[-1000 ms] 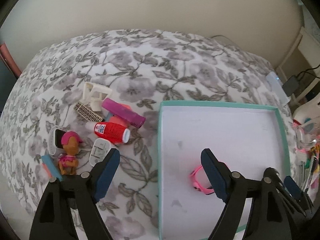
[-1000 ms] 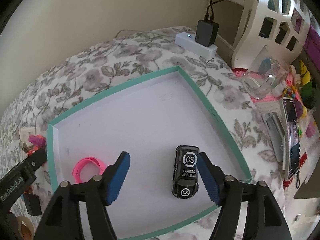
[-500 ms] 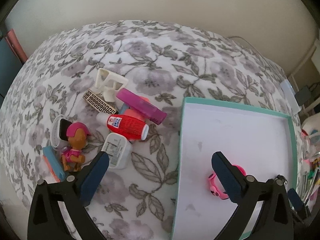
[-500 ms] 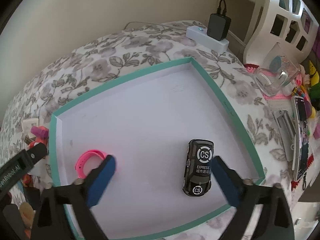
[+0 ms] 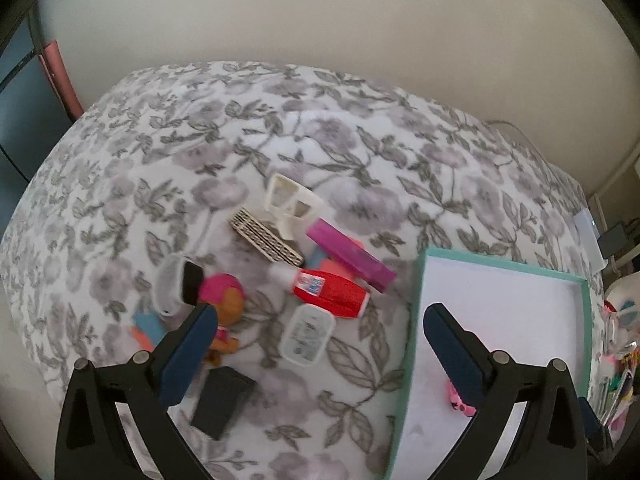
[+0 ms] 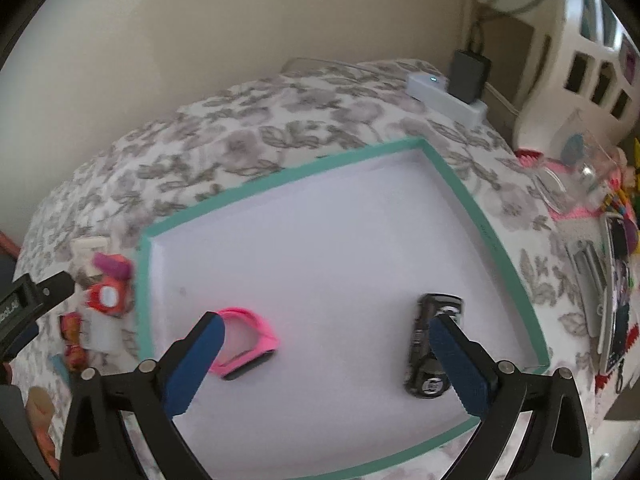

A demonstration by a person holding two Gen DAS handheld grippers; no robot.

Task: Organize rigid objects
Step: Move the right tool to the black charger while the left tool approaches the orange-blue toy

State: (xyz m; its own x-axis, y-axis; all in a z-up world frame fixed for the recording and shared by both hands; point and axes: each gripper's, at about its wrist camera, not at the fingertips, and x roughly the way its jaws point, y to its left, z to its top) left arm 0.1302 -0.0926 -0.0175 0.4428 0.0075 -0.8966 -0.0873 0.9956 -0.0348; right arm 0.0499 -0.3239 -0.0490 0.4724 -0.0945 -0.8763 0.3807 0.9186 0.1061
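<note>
A: Tools?
B: My left tool (image 5: 316, 322) and right tool (image 6: 328, 354) gape wide, empty. Car (image 6: 430, 346) and pink band (image 6: 246, 338) lie inside the teal tray (image 6: 280, 174); remaining clutter, glue bottle (image 5: 330, 288) included, waits beside it.

My right claw (image 6: 326, 360) has just spread wide and let go of the toy car (image 6: 430, 346), now behind its right finger. My left claw (image 5: 320, 344) opened fully too, sliding from the tray (image 5: 416, 320) toward the toy pile (image 5: 304, 264).
</note>
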